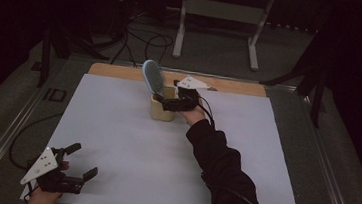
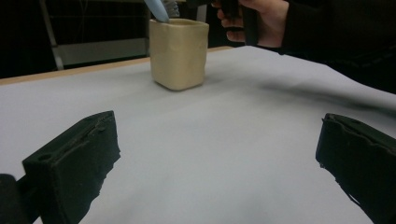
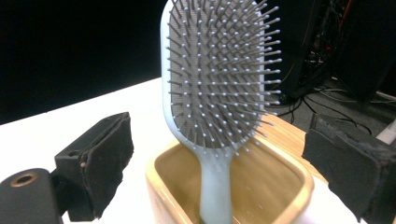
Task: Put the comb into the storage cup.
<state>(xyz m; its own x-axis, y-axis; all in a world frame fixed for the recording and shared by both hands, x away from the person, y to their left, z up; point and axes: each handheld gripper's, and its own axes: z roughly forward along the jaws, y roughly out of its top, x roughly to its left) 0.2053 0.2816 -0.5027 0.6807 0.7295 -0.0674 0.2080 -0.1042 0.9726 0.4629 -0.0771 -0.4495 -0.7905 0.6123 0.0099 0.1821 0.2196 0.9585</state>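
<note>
A pale blue plastic paddle hairbrush [image 1: 153,76] stands handle-down in a cream, squarish ceramic cup [image 1: 161,109], just above the centre of the high view. The brush head leans toward the upper left of that frame, its grey bristle pad facing right. The cup sits on a white sheet [image 1: 130,142] that covers most of the counter [image 1: 121,71], whose wooden edge shows along the far side.

The right claw [image 1: 169,102] is at the cup's right side, a hand in a black sleeve behind it. In the right gripper view its two black jaws stand wide apart on either side of the cup's rim, holding nothing; the brush handle drops into the cup between them, clear of both.

The left claw [image 1: 82,160] rests at the lower left of the high view, near the sheet's front edge and well apart from the cup. Its jaws are spread wide over bare sheet, with nothing between them.
</note>
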